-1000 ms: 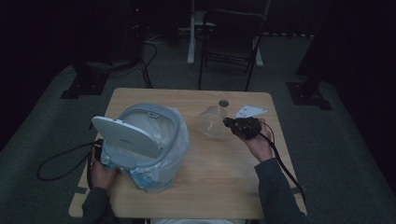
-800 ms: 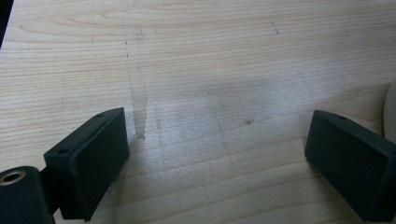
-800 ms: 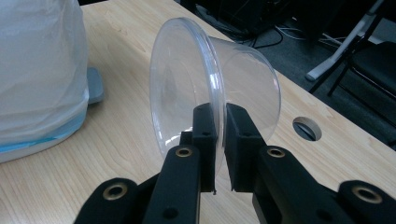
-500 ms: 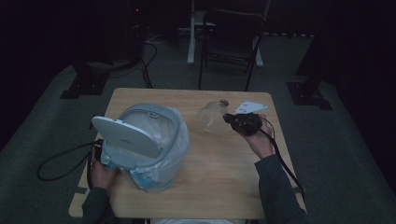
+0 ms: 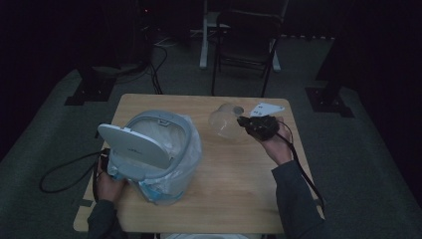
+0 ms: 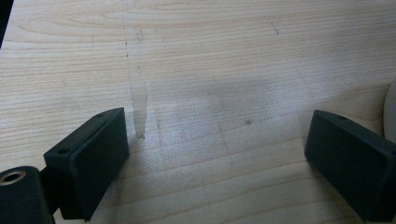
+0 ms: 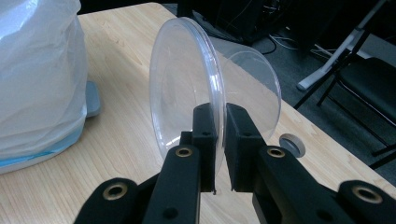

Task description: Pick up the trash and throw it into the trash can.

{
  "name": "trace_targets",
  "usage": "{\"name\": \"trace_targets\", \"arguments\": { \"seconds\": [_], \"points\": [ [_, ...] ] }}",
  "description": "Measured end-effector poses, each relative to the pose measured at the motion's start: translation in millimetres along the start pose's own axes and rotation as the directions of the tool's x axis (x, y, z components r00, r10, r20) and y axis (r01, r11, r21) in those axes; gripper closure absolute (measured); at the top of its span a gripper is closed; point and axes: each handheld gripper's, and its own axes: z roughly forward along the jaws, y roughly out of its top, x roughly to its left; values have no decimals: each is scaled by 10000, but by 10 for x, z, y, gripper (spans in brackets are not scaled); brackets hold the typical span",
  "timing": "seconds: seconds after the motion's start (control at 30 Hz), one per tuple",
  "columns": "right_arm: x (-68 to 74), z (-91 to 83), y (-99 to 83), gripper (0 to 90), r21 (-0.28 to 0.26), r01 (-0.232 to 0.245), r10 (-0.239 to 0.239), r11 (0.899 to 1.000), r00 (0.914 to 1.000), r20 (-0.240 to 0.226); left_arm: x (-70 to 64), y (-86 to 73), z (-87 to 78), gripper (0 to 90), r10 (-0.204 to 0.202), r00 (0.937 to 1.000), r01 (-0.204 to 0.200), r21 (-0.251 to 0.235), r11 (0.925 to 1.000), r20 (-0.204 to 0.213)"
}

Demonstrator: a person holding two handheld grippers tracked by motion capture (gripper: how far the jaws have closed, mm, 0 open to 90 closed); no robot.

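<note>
My right gripper (image 7: 219, 140) is shut on the rim of a clear plastic bowl (image 7: 187, 88), which it holds tilted on edge above the wooden table (image 7: 116, 154). From above, the right gripper (image 5: 244, 122) is at the table's far right with the clear bowl (image 5: 224, 122) to its left. A white pedal bin (image 5: 149, 149) with its lid raised and a pale plastic liner stands on the left half of the table. My left gripper (image 6: 219, 163) is open over bare wood, nothing between its jaws. From above, the left gripper (image 5: 103, 162) sits low behind the bin's left side, mostly hidden.
A small grey round cap (image 7: 292, 145) lies on the table just beyond the bowl. The bin's liner (image 7: 42, 70) bulges close on the bowl's left. A black chair (image 5: 249, 45) and stand bases sit on the dark floor past the table's far edge.
The right gripper has shifted slightly left and away with the clear bowl in it. The left hand and the bin have not moved.
</note>
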Motion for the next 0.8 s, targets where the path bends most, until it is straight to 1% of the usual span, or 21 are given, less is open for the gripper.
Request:
{"name": "trace_targets", "arguments": {
  "seconds": [0.23,0.8],
  "points": [
    [-10,-9,56,831,68,94,-95,9999,10000,18,0,0,0,69,0,10000,0,2,10000,-1],
    [-10,-53,208,831,12,327,-328,9995,9994,58,0,0,0,69,0,10000,0,-1,10000,-5]
  ]
}}
